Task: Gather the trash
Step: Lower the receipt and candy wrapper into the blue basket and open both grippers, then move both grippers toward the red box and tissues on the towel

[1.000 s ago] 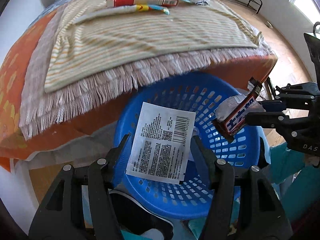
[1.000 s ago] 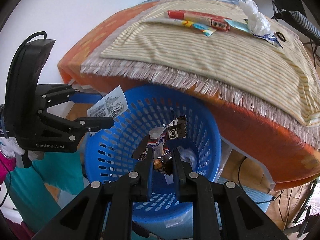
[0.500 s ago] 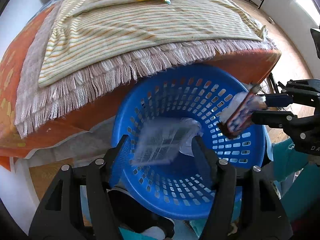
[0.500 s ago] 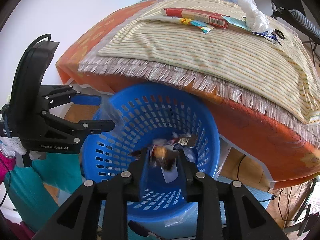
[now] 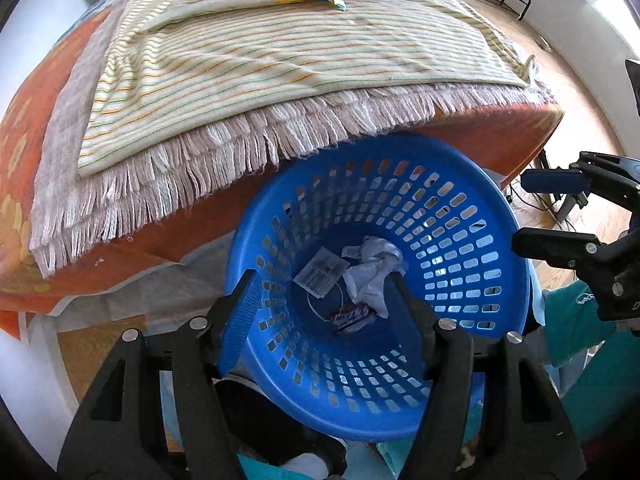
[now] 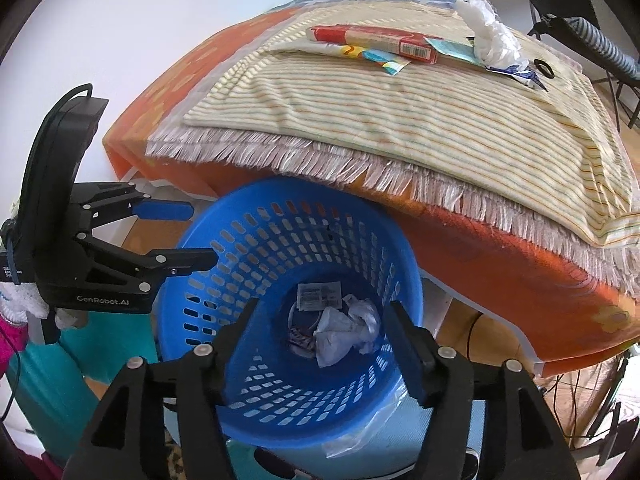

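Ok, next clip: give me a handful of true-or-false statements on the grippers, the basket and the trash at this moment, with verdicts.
1. Both the left gripper and the right gripper are open and hold nothing. True.
2. The blue basket has nothing in it. False: a printed label, crumpled white paper and a candy wrapper lie at its bottom.
3. A long red and tan box lies on the striped cloth. True.
4. All the trash is off the table. False: the box, a colourful wrapper and a white plastic bag remain on the cloth.
5. The basket sits on top of the striped cloth. False: it is below the fringed table edge.
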Demonstrator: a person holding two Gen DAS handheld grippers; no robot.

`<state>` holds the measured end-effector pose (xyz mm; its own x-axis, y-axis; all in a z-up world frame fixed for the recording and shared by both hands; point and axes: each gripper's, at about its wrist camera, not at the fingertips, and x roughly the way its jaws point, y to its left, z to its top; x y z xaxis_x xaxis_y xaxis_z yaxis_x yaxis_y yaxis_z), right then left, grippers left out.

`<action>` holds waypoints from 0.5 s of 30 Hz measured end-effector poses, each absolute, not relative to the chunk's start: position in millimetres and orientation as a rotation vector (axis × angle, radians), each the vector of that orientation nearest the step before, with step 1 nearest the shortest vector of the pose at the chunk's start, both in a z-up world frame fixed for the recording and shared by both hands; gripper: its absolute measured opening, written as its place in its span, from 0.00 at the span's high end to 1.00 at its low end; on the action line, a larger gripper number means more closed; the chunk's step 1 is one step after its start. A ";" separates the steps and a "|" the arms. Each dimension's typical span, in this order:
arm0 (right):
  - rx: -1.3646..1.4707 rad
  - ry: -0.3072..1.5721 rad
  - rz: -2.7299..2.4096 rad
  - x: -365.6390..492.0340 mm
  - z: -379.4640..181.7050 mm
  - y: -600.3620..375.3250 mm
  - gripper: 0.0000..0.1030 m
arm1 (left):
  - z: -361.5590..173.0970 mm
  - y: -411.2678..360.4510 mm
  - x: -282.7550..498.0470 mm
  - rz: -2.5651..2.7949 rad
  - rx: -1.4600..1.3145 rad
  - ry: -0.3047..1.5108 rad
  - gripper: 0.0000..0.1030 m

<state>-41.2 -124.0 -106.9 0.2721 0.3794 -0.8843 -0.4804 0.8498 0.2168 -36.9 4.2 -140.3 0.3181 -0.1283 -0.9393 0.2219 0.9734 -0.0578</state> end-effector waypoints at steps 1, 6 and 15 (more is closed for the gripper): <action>-0.097 1.155 0.576 -40.7 -105.8 -124.7 0.31 | -139.5 4.2 -36.3 -0.231 0.087 1.224 0.37; -0.081 1.133 0.564 -37.4 -99.9 -127.4 0.22 | -129.9 5.7 -33.4 -0.232 0.079 1.206 0.37; -0.038 1.092 0.532 -23.4 -86.0 -137.1 0.17 | -106.9 4.1 -16.2 -0.234 0.061 1.153 0.28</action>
<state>-23.4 -137.1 -86.0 0.3483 0.3925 -0.8513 -0.4287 0.8743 0.2277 -16.2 4.1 -106.9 0.3841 -0.1524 -0.9106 0.2151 0.9739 -0.0723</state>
